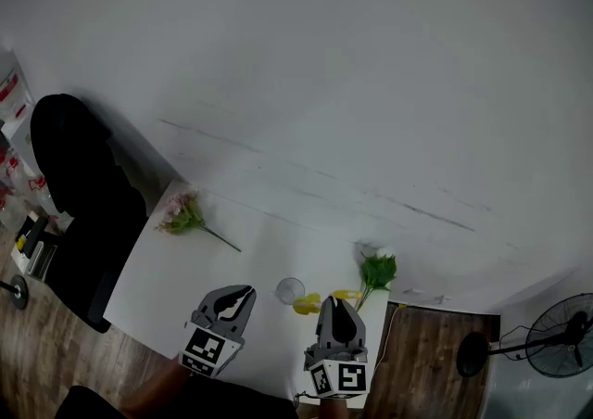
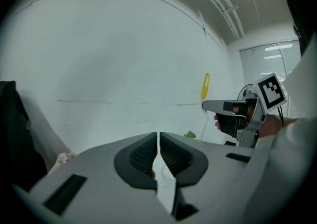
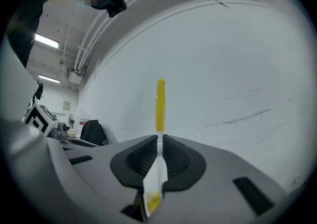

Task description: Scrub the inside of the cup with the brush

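A clear cup (image 1: 290,290) stands near the front of the white table (image 1: 259,241). My left gripper (image 1: 246,295) is just left of the cup, with its jaws shut and nothing clearly between them. In the left gripper view only a sliver of the cup (image 2: 166,171) shows through the slit below the pads. My right gripper (image 1: 337,304) is shut on a brush and holds it upright. The brush's yellow handle (image 3: 160,104) rises above the jaws, and its yellow lower end (image 1: 306,304) sits beside the cup. The same handle (image 2: 205,85) shows above the right gripper (image 2: 204,105).
A pink flower sprig (image 1: 182,214) lies at the table's far left. A green bunch with white flowers (image 1: 377,269) lies at the right edge. A black chair (image 1: 83,195) stands to the left, and a floor fan (image 1: 556,338) to the right on wood floor. A white wall rises behind.
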`<state>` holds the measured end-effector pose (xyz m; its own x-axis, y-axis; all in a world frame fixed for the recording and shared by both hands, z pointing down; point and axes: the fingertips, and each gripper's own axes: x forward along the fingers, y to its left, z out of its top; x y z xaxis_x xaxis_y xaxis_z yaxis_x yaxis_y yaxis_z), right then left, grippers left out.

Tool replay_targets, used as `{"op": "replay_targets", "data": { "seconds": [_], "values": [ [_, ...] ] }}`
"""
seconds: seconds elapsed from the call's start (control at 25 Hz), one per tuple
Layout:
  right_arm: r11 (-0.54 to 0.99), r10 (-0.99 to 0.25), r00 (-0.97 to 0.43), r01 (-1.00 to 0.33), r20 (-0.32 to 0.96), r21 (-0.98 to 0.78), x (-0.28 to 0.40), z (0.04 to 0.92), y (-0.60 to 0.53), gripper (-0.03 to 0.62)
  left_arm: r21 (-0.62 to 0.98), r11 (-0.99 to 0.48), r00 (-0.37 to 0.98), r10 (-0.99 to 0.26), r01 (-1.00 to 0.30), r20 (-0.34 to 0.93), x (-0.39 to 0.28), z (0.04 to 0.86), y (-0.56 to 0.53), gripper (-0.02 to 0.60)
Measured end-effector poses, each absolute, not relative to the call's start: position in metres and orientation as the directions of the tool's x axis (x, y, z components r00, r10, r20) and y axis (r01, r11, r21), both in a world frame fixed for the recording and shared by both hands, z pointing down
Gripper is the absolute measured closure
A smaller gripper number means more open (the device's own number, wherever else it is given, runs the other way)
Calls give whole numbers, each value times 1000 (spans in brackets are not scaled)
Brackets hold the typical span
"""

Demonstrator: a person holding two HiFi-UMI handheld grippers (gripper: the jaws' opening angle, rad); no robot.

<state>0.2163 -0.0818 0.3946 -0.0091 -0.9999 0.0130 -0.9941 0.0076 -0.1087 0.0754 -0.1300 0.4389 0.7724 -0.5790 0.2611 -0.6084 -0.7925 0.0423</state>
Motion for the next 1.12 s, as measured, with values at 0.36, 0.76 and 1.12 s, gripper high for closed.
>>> {"op": "replay_targets", "data": {
  "seconds": [0.36, 0.76, 1.12],
  "values": [
    [170, -983, -177, -976, 42, -132, 207, 420, -124, 546, 69, -720, 700, -642, -691, 312, 76, 470, -136, 546],
    [252, -962, -267, -950, 63, -186, 213, 456, -151, 546, 75, -663, 642, -681, -745, 351, 85, 501, -143, 546],
    [279, -949, -303, -936, 89, -217, 213, 484, -167, 546, 85, -633, 611, -690, -769, 387, 90, 528, -148, 546]
  ]
}}
